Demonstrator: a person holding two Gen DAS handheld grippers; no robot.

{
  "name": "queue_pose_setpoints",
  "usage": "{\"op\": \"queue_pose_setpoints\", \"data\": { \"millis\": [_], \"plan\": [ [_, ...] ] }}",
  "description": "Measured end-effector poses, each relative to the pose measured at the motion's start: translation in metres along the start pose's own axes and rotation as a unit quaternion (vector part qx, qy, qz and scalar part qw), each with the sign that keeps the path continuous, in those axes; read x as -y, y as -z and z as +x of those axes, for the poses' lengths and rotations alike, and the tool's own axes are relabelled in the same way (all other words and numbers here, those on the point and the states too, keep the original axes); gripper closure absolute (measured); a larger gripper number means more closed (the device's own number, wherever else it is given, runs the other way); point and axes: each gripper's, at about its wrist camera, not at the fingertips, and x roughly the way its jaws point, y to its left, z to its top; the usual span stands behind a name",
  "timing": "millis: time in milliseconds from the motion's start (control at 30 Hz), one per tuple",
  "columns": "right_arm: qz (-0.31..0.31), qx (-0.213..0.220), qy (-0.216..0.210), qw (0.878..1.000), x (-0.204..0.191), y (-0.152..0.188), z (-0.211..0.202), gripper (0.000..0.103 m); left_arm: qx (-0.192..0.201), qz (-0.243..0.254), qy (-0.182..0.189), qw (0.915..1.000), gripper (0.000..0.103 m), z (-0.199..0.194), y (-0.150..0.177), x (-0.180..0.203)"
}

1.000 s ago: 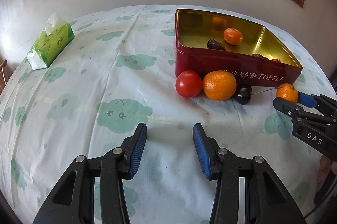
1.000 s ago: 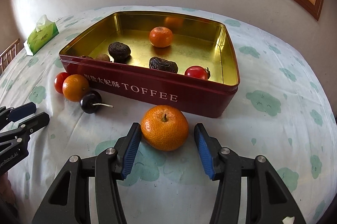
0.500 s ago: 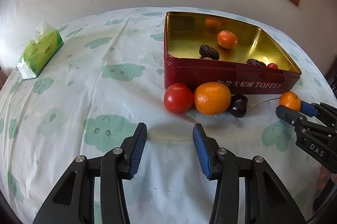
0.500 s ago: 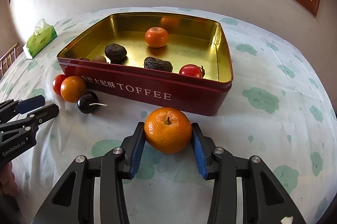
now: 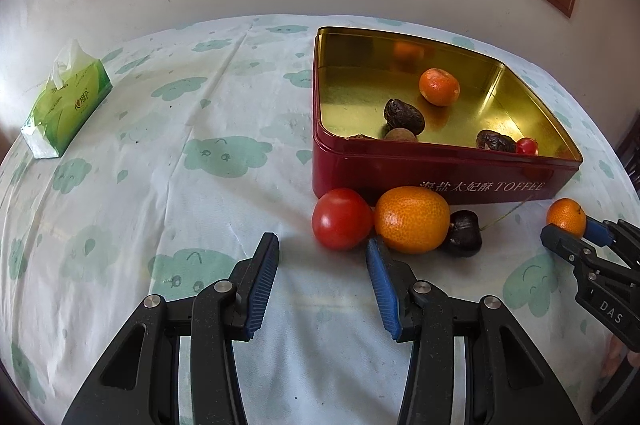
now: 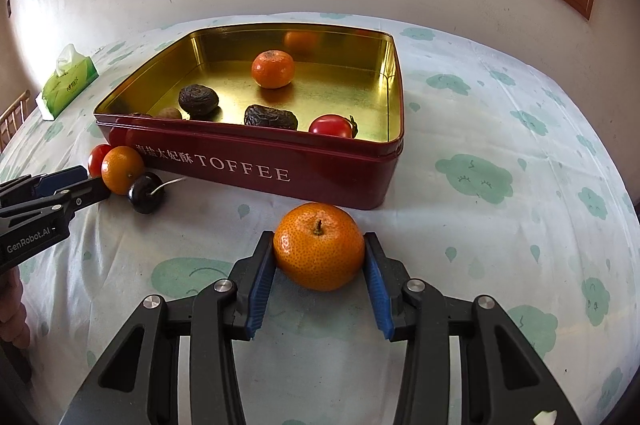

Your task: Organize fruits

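A red toffee tin (image 6: 248,171) with a gold inside holds a mandarin (image 6: 273,69), dark dried fruits (image 6: 198,99) and a small tomato (image 6: 331,126). My right gripper (image 6: 318,240) is shut on an orange (image 6: 319,249) that rests on the cloth just in front of the tin. In the left wrist view a tomato (image 5: 340,217), a bigger orange (image 5: 412,219) and a dark cherry (image 5: 464,235) lie against the tin's (image 5: 400,173) front wall. My left gripper (image 5: 322,241) stands open just short of the tomato, with nothing between its fingers.
A green tissue pack (image 5: 66,101) lies at the far left of the table. The cloud-patterned cloth (image 5: 180,185) covers the whole table. A white wall and a wooden window frame stand behind. Part of a hand (image 6: 12,309) shows at the left edge.
My right gripper's jaws have closed from either side of the orange onto it. My left gripper has come nearer to the tomato and the bigger orange.
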Motion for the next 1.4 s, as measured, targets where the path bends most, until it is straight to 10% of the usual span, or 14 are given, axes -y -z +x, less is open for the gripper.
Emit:
{"op": "queue_pose_setpoints", "data": {
  "millis": [1400],
  "plan": [
    [0.000,0.000,0.000,1.000,-0.0005,0.0002,0.0005,0.063,0.007,0.008,-0.004,0.9999,0.078,-0.0020,-0.0032,0.0040]
  ]
}}
